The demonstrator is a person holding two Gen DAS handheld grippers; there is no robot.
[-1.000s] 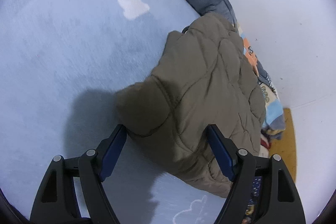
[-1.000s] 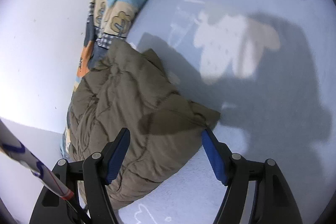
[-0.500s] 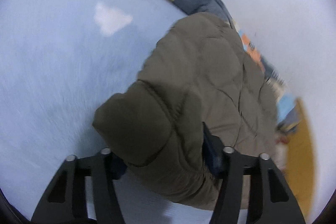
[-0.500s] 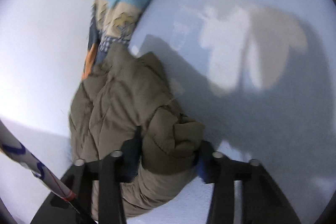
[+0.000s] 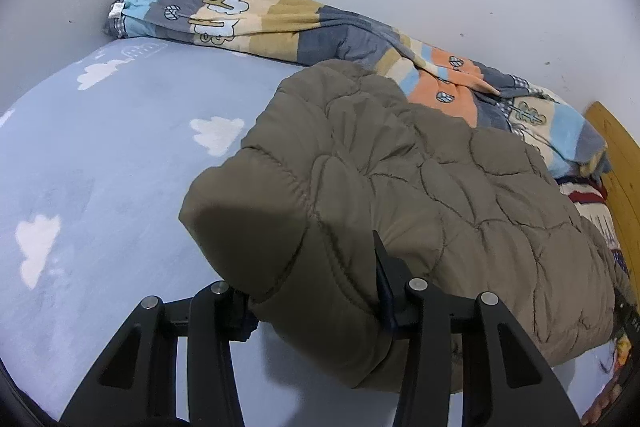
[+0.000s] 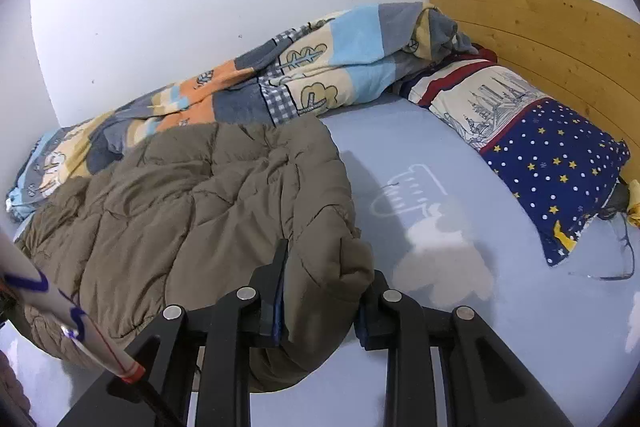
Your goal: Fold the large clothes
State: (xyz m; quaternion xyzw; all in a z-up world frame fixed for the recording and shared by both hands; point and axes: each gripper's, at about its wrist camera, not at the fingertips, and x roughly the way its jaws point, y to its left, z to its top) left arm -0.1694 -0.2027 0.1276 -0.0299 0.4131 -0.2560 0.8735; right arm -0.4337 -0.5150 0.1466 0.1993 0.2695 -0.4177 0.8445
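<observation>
Jacket (image 5: 400, 187) corners between closing hand-held grippers

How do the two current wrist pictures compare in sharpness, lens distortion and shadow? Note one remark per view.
Left wrist view: sharp, no motion blur; fisheye bends the wall corner, dark corners frame the picture; the olive quilted jacket shades its own near fold above the left gripper.
Right wrist view: equally sharp; the wooden headboard curves; the jacket casts a soft shadow on the blue sheet beside the right gripper.
</observation>
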